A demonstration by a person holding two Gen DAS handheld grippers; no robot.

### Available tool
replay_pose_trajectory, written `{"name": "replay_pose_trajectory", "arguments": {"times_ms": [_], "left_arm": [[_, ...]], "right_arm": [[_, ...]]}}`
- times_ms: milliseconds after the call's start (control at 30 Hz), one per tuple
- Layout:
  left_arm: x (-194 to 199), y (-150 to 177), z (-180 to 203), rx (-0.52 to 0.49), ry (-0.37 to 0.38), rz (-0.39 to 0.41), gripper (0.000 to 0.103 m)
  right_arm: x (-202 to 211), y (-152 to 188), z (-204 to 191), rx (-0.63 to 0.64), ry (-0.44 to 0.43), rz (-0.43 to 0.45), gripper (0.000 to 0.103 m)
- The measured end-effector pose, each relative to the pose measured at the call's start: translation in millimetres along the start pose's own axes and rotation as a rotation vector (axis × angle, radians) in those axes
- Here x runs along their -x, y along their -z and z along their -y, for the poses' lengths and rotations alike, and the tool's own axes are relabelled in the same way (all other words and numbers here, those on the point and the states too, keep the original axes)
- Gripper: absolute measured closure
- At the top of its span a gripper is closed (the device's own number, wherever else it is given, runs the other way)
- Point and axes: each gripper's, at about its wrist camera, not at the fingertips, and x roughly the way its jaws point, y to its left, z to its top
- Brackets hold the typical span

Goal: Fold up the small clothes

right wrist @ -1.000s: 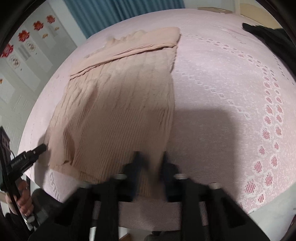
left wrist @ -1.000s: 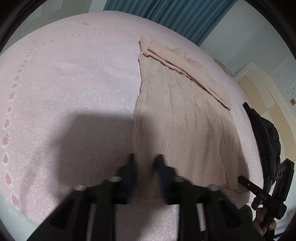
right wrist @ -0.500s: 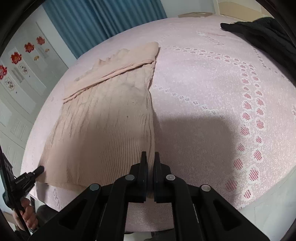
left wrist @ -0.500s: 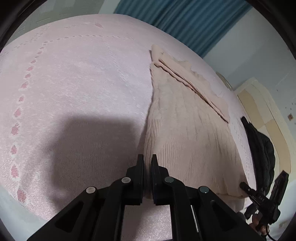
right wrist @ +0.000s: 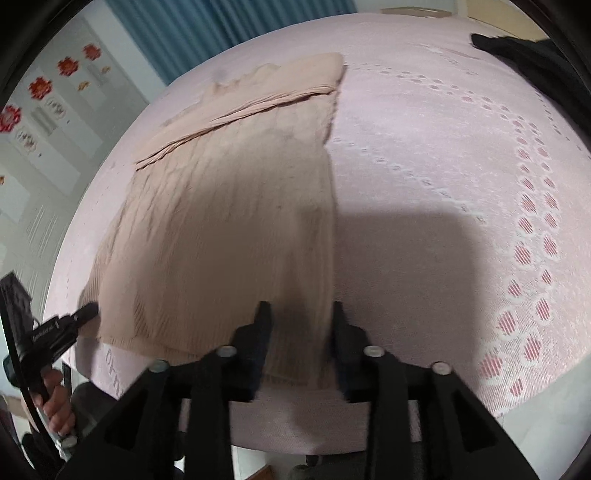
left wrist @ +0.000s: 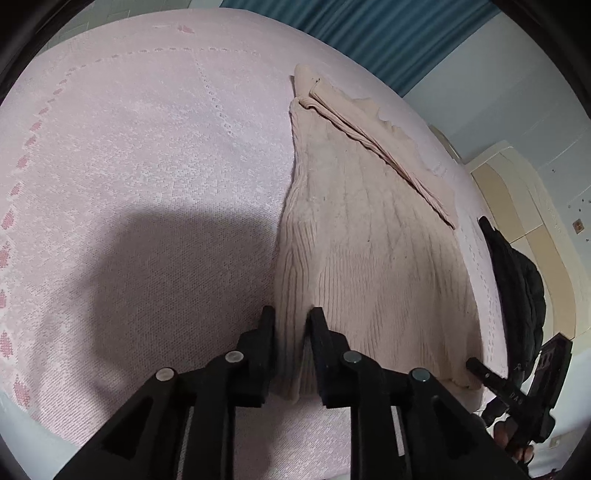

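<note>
A beige cable-knit sweater (left wrist: 369,240) lies flat on a pink bedspread (left wrist: 147,166), its sleeve folded across the far end. My left gripper (left wrist: 290,321) is at the near left hem corner. Its jaws are opening, and a raised ridge of knit still fills the gap and touches both fingers. In the right wrist view the sweater (right wrist: 221,221) is blurred. My right gripper (right wrist: 299,314) is at the near right hem corner, its jaws opening wide with the hem lying loosely between them. Each gripper also shows in the other's view: the right gripper (left wrist: 517,387) and the left gripper (right wrist: 55,332).
A black garment (left wrist: 517,280) lies on the bed beyond the sweater's right side, and shows as the black garment (right wrist: 517,44) at the top right. Teal curtains (left wrist: 388,33) hang behind the bed. The bed's near edge (right wrist: 295,443) runs just below the grippers. A hand (right wrist: 55,406) holds the left tool.
Both grippers closed on the hem corners half a second ago and have since spread. The right one has opened wider and the sweater has settled flatter. Neither hand has moved far.
</note>
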Motion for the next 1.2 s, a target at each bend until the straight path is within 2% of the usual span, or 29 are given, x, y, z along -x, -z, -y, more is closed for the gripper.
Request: {"name": "replay_pose_trajectory", "arguments": {"times_ms": [100, 133, 167, 200, 333, 567, 800, 900, 1200], "left_arm": [[-0.3, -0.9, -3.4, 0.027, 0.016, 0.005, 0.085], [-0.1, -1.0, -5.4, 0.037, 0.023, 0.006, 0.086], [0.8, -0.9, -7.5, 0.049, 0.024, 0.01, 0.092], [1.4, -0.7, -10.6, 0.064, 0.035, 0.009, 0.095], [7.7, -0.2, -18.3, 0.103, 0.09, 0.022, 0.096], [26.7, 4.2, -9.4, 0.092, 0.11, 0.045, 0.097], [48.0, 10.9, 11.6, 0.021, 0.104, 0.048, 0.097], [57.4, 15.4, 16.3, -0.01, 0.094, 0.051, 0.097], [84.3, 32.3, 19.8, -0.017, 0.102, 0.071, 0.097]], "right_arm": [[-2.0, -0.5, -3.7, 0.014, 0.016, -0.008, 0.069], [-1.8, -0.7, -4.2, 0.017, 0.018, -0.008, 0.072], [-2.3, -1.0, -4.4, 0.022, 0.01, -0.012, 0.09], [-5.4, -1.8, -4.6, 0.024, -0.013, -0.027, 0.098], [2.4, -5.6, 2.5, -0.001, -0.073, -0.005, 0.098], [26.8, -4.2, 13.7, -0.033, -0.107, 0.044, 0.099], [53.1, -1.2, 26.4, -0.096, -0.178, 0.087, 0.099], [65.6, -2.7, 26.9, -0.091, -0.181, 0.107, 0.099], [105.7, 15.1, 24.4, -0.072, -0.205, 0.156, 0.099]]}}
